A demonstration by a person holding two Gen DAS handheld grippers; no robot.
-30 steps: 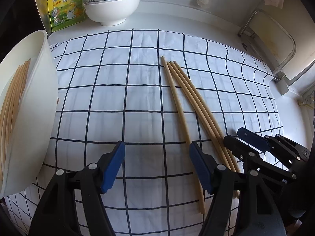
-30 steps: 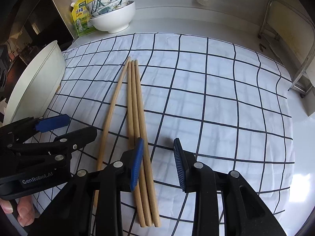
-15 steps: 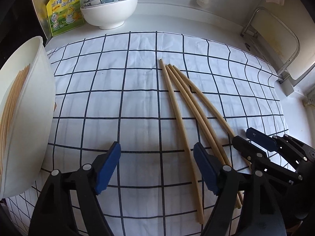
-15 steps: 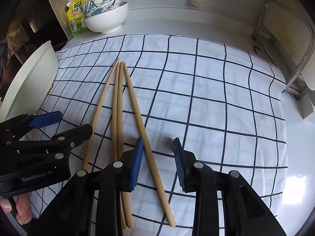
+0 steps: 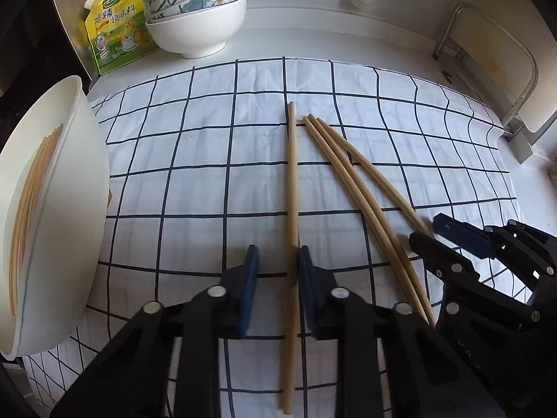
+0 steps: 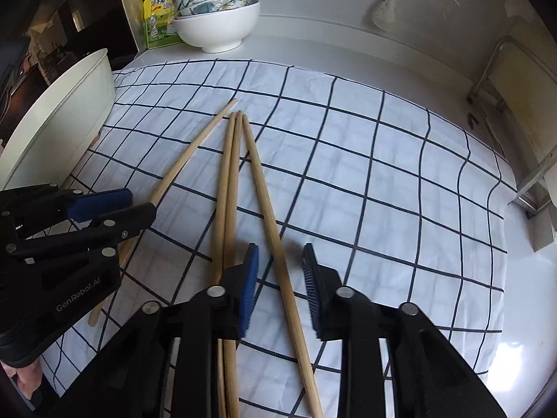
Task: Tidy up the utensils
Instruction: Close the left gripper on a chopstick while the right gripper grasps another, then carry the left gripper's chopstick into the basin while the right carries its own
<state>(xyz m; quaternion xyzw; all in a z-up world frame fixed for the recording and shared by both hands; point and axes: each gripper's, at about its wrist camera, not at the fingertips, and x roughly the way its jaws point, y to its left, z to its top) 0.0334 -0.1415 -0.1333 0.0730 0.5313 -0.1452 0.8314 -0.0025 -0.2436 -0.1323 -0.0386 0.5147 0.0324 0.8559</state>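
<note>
Four wooden chopsticks lie loose on the checked cloth (image 5: 195,174) spread over the table: a lone chopstick (image 5: 291,188) on its own, a pair of chopsticks (image 6: 228,188) side by side just to its right, and an outer chopstick (image 6: 269,216) fanning away from them. The left gripper (image 5: 277,268) has the lone one between its fingers, which sit partly closed, the right pad about touching it and the left one not yet on it. The right gripper (image 6: 279,271) straddles the outer stick the same way, fingers apart with daylight on both sides. A white tub (image 5: 62,209) at the left edge of the cloth already holds several chopsticks laid along its inside, so some sorting looks done; these four remain. Stacked bowls (image 5: 198,17) and a yellow pouch (image 5: 116,31) stand by the back wall.
</note>
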